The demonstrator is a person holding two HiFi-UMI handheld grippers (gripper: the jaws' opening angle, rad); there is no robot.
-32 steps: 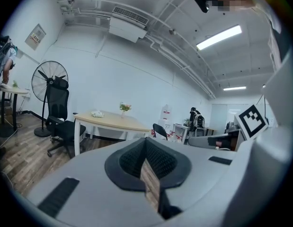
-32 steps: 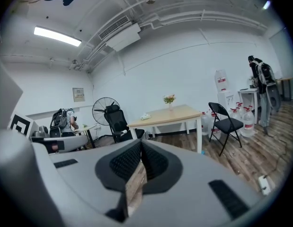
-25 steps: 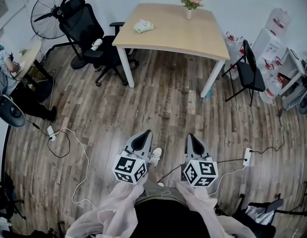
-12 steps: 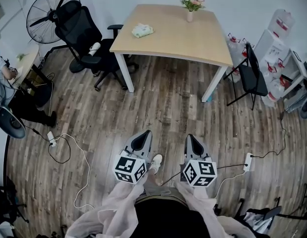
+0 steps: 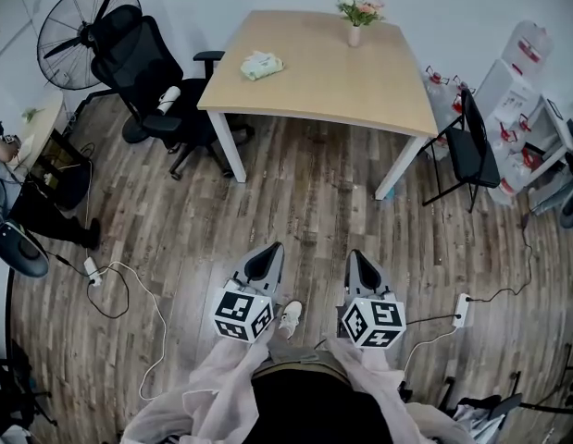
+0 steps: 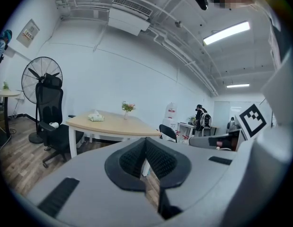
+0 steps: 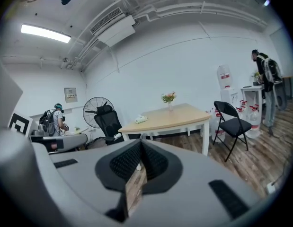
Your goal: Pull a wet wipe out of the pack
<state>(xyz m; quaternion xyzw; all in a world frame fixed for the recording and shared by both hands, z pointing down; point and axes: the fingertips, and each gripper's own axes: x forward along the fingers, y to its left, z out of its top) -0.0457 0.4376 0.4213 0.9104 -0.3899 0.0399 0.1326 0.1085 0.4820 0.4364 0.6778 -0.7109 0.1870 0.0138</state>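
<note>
Two grippers, the left gripper [image 5: 266,258] and the right gripper [image 5: 358,261], hover over the floor [image 5: 305,202] in the head view. The wet wipe pack [image 5: 261,65] lies on the far table [image 5: 360,81]. In the left gripper view the jaws are together and empty. In the right gripper view it is the same.

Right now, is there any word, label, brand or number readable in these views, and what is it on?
No text can be read in any view.
Wall poster: print too blurred.
Wet wipe pack: too small to read.
Red-labelled white goods by the wall: too small.
Marker cubes: black-and-white squares only, no letters.
</note>
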